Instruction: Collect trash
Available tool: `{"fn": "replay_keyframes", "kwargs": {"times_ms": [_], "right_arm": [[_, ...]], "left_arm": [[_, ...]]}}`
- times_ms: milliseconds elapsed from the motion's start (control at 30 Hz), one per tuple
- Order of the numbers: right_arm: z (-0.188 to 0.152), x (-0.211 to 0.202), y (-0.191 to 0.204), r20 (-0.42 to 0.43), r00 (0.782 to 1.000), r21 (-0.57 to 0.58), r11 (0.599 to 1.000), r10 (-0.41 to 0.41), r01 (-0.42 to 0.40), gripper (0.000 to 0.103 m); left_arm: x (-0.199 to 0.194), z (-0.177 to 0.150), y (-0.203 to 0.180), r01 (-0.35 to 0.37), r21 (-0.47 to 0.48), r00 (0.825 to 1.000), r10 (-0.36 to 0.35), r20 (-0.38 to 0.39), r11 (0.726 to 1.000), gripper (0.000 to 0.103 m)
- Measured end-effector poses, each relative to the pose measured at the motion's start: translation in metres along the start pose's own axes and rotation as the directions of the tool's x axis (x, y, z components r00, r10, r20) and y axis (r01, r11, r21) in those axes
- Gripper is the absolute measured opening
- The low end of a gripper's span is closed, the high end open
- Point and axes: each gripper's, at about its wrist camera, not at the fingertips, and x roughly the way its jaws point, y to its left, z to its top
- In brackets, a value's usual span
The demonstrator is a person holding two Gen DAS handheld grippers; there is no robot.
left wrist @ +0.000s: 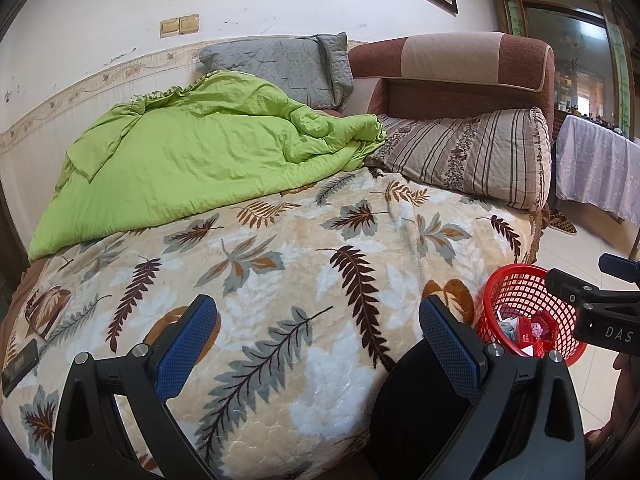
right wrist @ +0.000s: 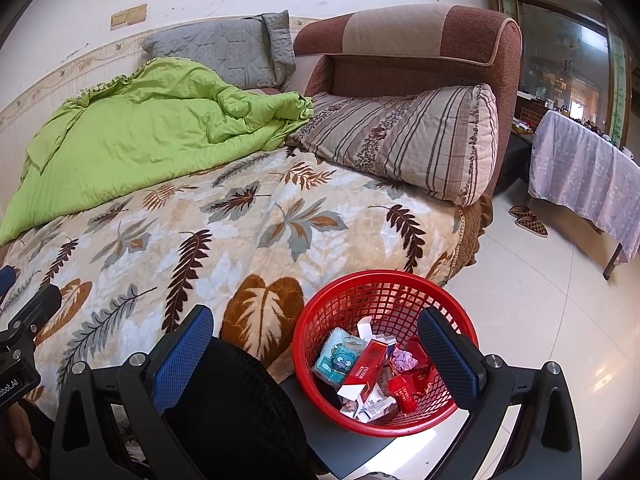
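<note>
A red mesh basket (right wrist: 384, 292) stands beside the bed on a dark stool. It holds trash: a red cigarette pack (right wrist: 366, 366), a blue tissue packet (right wrist: 338, 358), crumpled paper and red wrappers. It also shows in the left wrist view (left wrist: 516, 292). My right gripper (right wrist: 316, 344) is open and empty, just above the basket's near left side. My left gripper (left wrist: 318, 332) is open and empty over the leaf-patterned blanket (left wrist: 280, 248). The right gripper's body shows at the right edge of the left wrist view (left wrist: 592, 308).
A green quilt (left wrist: 192, 152), a grey pillow (left wrist: 280, 64) and a striped pillow (left wrist: 472, 156) lie on the bed. A dark phone-like object (left wrist: 18, 366) lies at the blanket's left edge. A cloth-covered table (right wrist: 588, 168) and slippers (right wrist: 528, 218) are on the tiled floor at right.
</note>
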Motion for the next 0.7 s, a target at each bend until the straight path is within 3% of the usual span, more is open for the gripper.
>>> {"fn": "replay_keyframes", "kwargs": {"times_ms": [133, 267, 367, 467, 567, 633, 700], "right_arm": [[0.001, 0.003, 0.002, -0.002, 1.000, -0.012, 1.000, 0.006, -0.006, 0.103], [0.011, 0.011, 0.005, 0.018, 0.999, -0.034, 0.999, 0.042, -0.041, 0.103], [0.029, 0.030, 0.024, -0.002, 0.998, -0.098, 0.993, 0.059, -0.059, 0.103], [0.046, 0.059, 0.057, -0.048, 0.996, -0.171, 0.982, 0.078, -0.085, 0.103], [0.062, 0.098, 0.108, -0.135, 0.981, -0.250, 0.953, 0.141, -0.171, 0.103], [0.068, 0.132, 0.152, -0.187, 0.968, -0.261, 0.941, 0.170, -0.215, 0.103], [0.067, 0.165, 0.190, -0.260, 0.946, -0.253, 0.933, 0.191, -0.258, 0.103]], "left_arm": [[0.001, 0.000, 0.002, -0.006, 0.000, 1.000, 0.006, -0.002, 1.000, 0.101], [0.015, -0.001, 0.032, -0.039, -0.086, 0.998, 0.036, -0.046, 0.996, 0.101], [0.036, -0.005, 0.075, -0.148, -0.171, 0.985, 0.129, -0.118, 0.974, 0.101], [0.069, -0.016, 0.130, -0.248, -0.278, 0.947, 0.171, -0.273, 0.928, 0.101], [0.109, -0.035, 0.178, -0.322, -0.316, 0.884, 0.164, -0.437, 0.893, 0.101], [0.137, -0.045, 0.203, -0.355, -0.316, 0.849, 0.163, -0.502, 0.880, 0.101], [0.155, -0.053, 0.219, -0.384, -0.306, 0.831, 0.181, -0.526, 0.871, 0.101]]}}
